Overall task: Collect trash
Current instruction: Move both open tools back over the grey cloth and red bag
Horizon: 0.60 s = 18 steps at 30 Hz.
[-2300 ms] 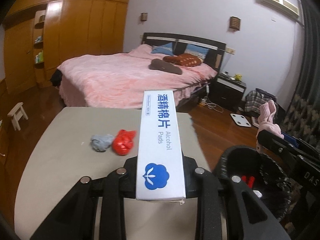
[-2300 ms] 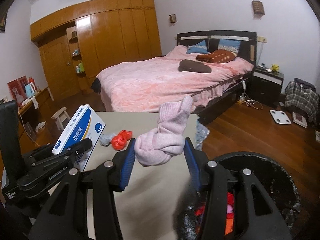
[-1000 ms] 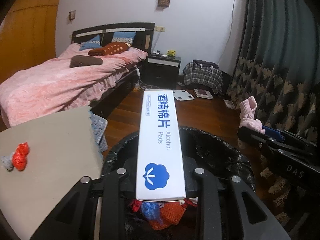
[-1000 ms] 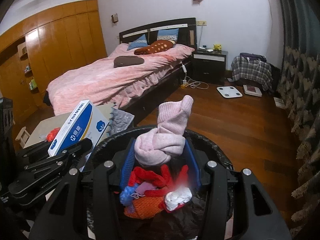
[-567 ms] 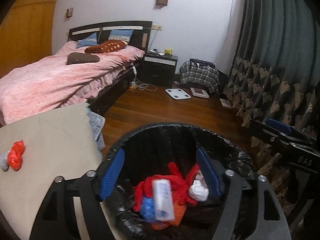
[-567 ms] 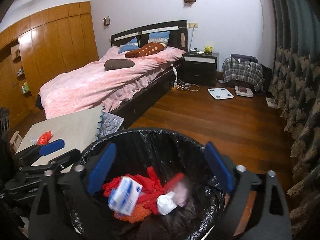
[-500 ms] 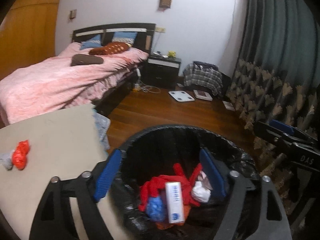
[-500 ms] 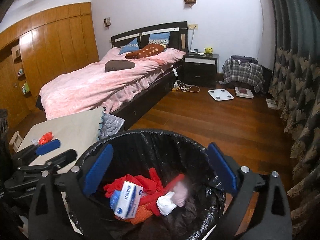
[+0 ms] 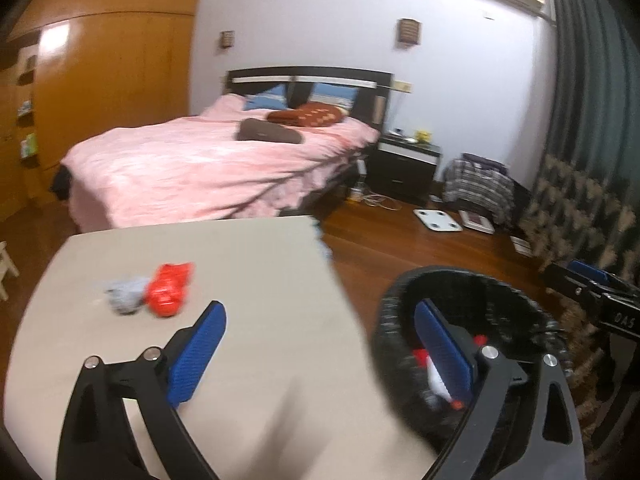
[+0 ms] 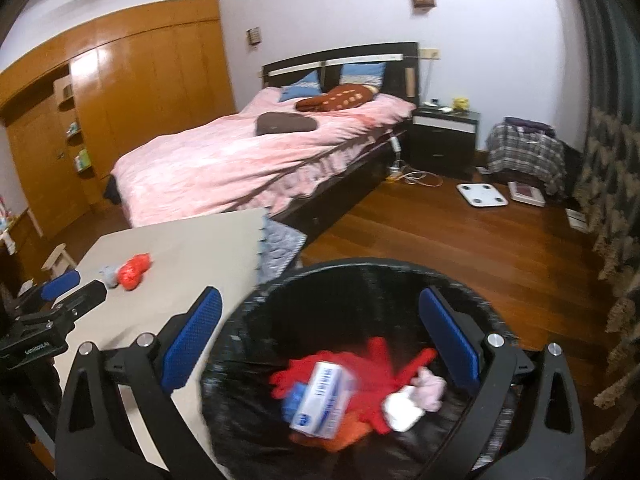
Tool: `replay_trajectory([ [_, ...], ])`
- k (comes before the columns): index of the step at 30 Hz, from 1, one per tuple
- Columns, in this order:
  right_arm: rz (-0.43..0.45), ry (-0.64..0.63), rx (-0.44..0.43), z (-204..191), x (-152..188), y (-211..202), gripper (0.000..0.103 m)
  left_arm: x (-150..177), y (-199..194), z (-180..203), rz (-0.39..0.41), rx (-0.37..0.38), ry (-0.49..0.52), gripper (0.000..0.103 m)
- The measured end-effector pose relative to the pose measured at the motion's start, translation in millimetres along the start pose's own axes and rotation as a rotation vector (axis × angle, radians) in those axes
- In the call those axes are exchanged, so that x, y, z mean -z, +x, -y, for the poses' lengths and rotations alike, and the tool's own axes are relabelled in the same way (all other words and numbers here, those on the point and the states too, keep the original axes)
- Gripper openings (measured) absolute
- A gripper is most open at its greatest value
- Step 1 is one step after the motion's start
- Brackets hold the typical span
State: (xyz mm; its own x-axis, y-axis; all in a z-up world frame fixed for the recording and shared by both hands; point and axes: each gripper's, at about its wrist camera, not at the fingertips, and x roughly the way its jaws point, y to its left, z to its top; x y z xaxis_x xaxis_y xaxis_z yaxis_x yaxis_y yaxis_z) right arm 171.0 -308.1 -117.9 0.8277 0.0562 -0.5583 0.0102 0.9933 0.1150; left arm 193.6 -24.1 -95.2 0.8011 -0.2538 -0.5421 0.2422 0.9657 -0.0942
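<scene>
Tongs, left [image 9: 316, 344] and right [image 10: 320, 328], have just been spread empty; red wad [image 9: 170, 294] is left on bench [image 9: 248, 264] for the bin [image 10: 360, 280].

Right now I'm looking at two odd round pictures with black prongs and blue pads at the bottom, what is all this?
A person holds a two-fingered tool in each hand, each with a wide-angle camera looking along its fingers. One picture is from the left hand-held gripper, the other from the right hand-held gripper. Both have just been opening and hold nothing. The right one hangs over a black-lined trash bin with a white and blue box, a pink sock and red scraps inside. On the beige table lie a red wad and a grey wad.
</scene>
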Motion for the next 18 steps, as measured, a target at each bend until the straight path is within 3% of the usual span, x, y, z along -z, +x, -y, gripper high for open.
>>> replay_trajectory([
  [10,-0.026,-0.067,-0.111,-88.1,-15.2,47.3,0.096,12.4,-17.0,-98.8,0.02,-0.195,-0.091,0.094],
  [18,-0.058,-0.088,-0.158,-151.2,-21.4,98.6,0.096,19.6,-9.9,-162.0,0.021,-0.297,-0.133,0.094],
])
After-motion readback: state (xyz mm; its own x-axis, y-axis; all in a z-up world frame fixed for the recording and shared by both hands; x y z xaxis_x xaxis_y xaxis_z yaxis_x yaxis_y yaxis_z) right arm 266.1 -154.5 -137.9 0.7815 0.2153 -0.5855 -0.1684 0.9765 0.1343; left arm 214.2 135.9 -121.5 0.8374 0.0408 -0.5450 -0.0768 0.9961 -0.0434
